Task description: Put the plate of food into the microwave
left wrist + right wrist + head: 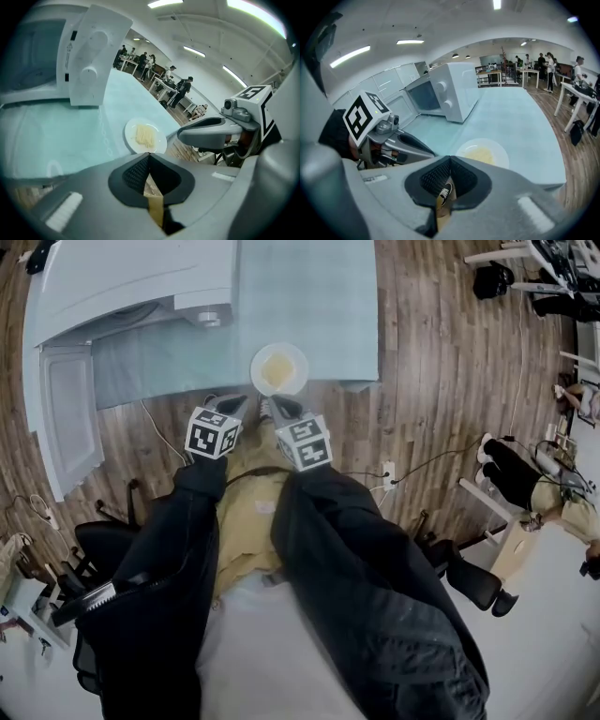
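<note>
A white plate (279, 369) of pale yellow food sits on the light blue table (319, 306), right at its front edge. The white microwave (131, 277) stands at the table's back left with its door (66, 418) swung open. My left gripper (233, 403) and right gripper (278, 408) hover side by side just in front of the plate, off the table edge, both shut and empty. The left gripper view shows the plate (145, 136) beyond shut jaws, and the microwave (70, 56) to the left. In the right gripper view the plate (483, 152) lies just ahead and the microwave (445, 89) stands further back.
A wooden floor surrounds the table. Black office chairs stand at the left (103, 540) and right (469, 582). A power strip (388, 474) with cables lies on the floor. People (543, 61) work at desks in the background.
</note>
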Motion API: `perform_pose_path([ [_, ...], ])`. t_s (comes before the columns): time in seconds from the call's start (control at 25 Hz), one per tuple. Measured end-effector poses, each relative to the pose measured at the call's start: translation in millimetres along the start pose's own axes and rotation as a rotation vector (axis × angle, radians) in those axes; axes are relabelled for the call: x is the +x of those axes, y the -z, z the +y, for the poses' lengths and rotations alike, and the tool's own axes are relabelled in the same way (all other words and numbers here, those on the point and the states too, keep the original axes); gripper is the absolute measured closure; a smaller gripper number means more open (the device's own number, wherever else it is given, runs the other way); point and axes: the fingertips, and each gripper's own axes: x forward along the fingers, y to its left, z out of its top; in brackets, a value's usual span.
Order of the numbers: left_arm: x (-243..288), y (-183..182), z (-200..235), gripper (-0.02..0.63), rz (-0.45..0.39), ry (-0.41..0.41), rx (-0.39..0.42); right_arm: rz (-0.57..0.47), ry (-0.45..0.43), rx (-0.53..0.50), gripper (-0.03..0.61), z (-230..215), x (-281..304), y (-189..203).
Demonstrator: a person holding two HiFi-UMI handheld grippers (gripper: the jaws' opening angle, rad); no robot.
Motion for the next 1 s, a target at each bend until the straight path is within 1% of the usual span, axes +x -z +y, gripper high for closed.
perform_pose_path([
  [0.16, 23, 13, -2, 0.615, 0.029, 0.007, -0.061, 0.020, 0.002, 0.013, 0.581, -13, -11, 10],
  [0.4, 51, 19, -12, 0.615, 0.046, 0.028, -0.129, 0.035, -0.010, -0.003, 0.581, -27, -23, 15],
  [0.48, 59, 25, -14, 0.615, 0.075, 0.034, -0.154, 0.032, -0.010, -0.005, 0.581, -34, -25, 16],
  [0.6, 66, 40, -16, 0.615, 0.146, 0.050, -0.204, 0.027, -0.010, 0.000, 0.581, -45, -28, 17],
  [0.72, 72, 54, -23, 0.595, 0.195, 0.098, -0.257, 0.033, -0.006, 0.012, 0.581, -53, -32, 19],
  [0.76, 74, 56, -24, 0.581, 0.197, 0.117, -0.283, 0.035, -0.004, 0.014, 0.581, -55, -33, 20],
  [0.84, 81, 54, -25, 0.541, 0.173, 0.154, -0.354, 0.035, -0.003, 0.017, 0.581, -58, -34, 21],
  [0.88, 85, 51, -25, 0.516, 0.150, 0.173, -0.400, 0.035, -0.002, 0.018, 0.581, -59, -35, 22],
  [1.0, 95, 41, -21, 0.486, 0.062, 0.224, -0.557, 0.037, 0.008, 0.022, 0.581, -64, -40, 27],
])
